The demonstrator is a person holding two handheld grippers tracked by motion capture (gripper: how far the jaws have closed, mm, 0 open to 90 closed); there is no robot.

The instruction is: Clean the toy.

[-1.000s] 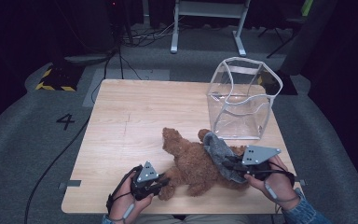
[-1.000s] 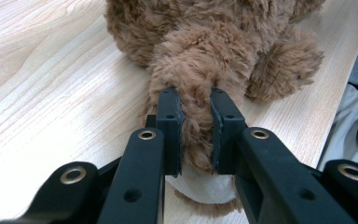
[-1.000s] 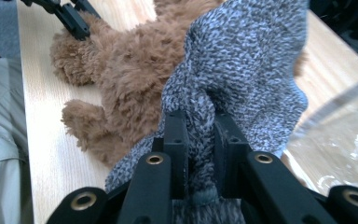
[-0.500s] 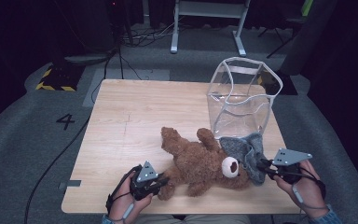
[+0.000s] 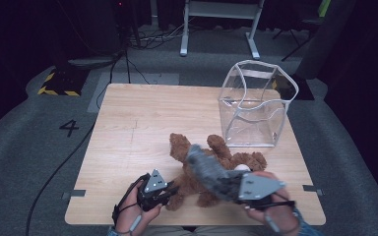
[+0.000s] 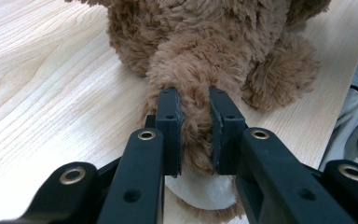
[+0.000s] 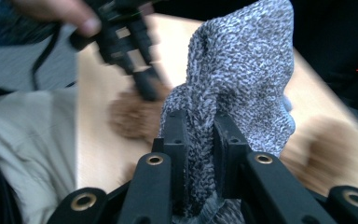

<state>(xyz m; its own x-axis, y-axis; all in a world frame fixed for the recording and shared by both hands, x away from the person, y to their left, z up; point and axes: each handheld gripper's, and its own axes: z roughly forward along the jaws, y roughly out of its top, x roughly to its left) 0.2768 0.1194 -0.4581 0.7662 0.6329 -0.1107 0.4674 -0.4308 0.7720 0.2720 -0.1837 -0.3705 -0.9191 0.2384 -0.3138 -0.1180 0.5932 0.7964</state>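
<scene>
A brown teddy bear (image 5: 179, 146) lies near the front of the wooden table (image 5: 142, 113). My left gripper (image 5: 173, 190) is shut on one of its legs, and in the left gripper view the pads pinch the furry leg (image 6: 196, 93) just above its white sole (image 6: 200, 189). My right gripper (image 5: 229, 188) is shut on a grey knitted garment (image 5: 206, 169), which hangs across the bear's middle and hides part of it. In the right gripper view the garment (image 7: 242, 60) rises from between the jaws of the right gripper (image 7: 199, 126), with the blurred left gripper (image 7: 135, 56) and brown fur (image 7: 130, 116) beyond it.
A clear plastic container (image 5: 256, 105) stands open at the table's back right, close behind the bear. Bare wood spreads over the left and far half of the table. The person's hands and lap are at the front edge.
The right gripper swung out to the right with the grey garment, then came back left, so the garment now lies over the bear's middle. The left gripper kept still on the leg.
</scene>
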